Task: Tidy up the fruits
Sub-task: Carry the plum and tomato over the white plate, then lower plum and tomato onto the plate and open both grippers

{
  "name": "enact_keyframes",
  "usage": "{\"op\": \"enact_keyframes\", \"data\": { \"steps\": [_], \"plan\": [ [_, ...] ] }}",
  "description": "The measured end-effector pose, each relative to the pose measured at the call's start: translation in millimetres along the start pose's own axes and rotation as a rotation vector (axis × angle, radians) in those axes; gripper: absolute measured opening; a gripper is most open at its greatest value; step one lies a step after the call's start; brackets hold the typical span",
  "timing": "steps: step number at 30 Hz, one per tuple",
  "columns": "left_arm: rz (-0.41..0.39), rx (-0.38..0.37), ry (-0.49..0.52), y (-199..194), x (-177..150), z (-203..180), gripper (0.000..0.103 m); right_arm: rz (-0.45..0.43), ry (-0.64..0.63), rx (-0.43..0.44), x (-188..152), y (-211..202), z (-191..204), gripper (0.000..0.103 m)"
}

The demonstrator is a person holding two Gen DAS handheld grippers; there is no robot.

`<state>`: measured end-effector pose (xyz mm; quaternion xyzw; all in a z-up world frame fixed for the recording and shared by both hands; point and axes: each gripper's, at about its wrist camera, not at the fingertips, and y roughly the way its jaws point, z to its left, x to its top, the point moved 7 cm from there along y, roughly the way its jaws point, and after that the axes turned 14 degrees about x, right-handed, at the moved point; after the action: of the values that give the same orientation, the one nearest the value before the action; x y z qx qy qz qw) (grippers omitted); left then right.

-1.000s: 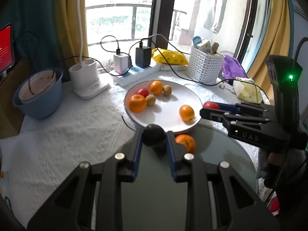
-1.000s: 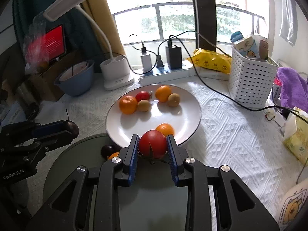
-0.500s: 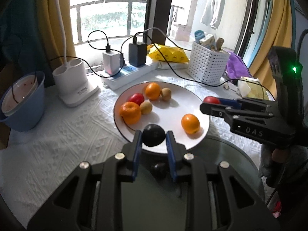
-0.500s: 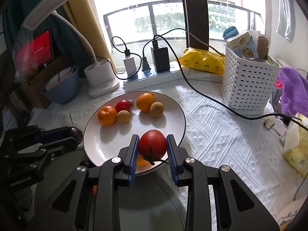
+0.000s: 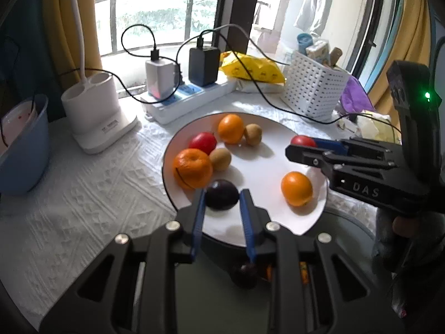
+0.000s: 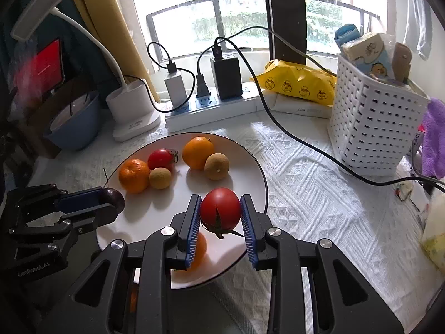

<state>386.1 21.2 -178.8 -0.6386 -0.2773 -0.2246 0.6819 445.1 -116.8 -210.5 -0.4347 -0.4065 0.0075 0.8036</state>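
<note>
My left gripper (image 5: 222, 198) is shut on a dark purple plum (image 5: 221, 194) over the near-left rim of the white plate (image 5: 278, 128). My right gripper (image 6: 221, 208) is shut on a red tomato (image 6: 220, 208) above the plate's (image 6: 250, 164) near right part; it also shows in the left wrist view (image 5: 301, 140). On the plate lie three oranges (image 5: 192, 167) (image 5: 230, 128) (image 5: 296, 188), a small tomato (image 5: 203, 142) and two brown kiwis (image 5: 220, 159) (image 5: 253, 134). Another dark plum (image 5: 244, 275) lies on the grey-green round tray (image 5: 350, 239) below the grippers.
A white power strip with chargers (image 6: 214, 108) and trailing black cable (image 6: 306, 144) runs behind the plate. A white lamp base (image 6: 133, 114), a blue bowl (image 6: 75, 122), a white basket (image 6: 372, 128) and a yellow packet (image 6: 300, 83) stand around it.
Both grippers have moved forward from the grey-green tray to over the white plate, each still holding its fruit.
</note>
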Motion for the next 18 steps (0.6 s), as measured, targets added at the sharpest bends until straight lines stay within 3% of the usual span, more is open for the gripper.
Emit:
{"op": "enact_keyframes", "data": {
  "steps": [18],
  "plan": [
    [0.03, -0.008, -0.025, 11, 0, 4, 0.027, 0.026, -0.008, -0.022, 3, 23, -5, 0.031]
  ]
}}
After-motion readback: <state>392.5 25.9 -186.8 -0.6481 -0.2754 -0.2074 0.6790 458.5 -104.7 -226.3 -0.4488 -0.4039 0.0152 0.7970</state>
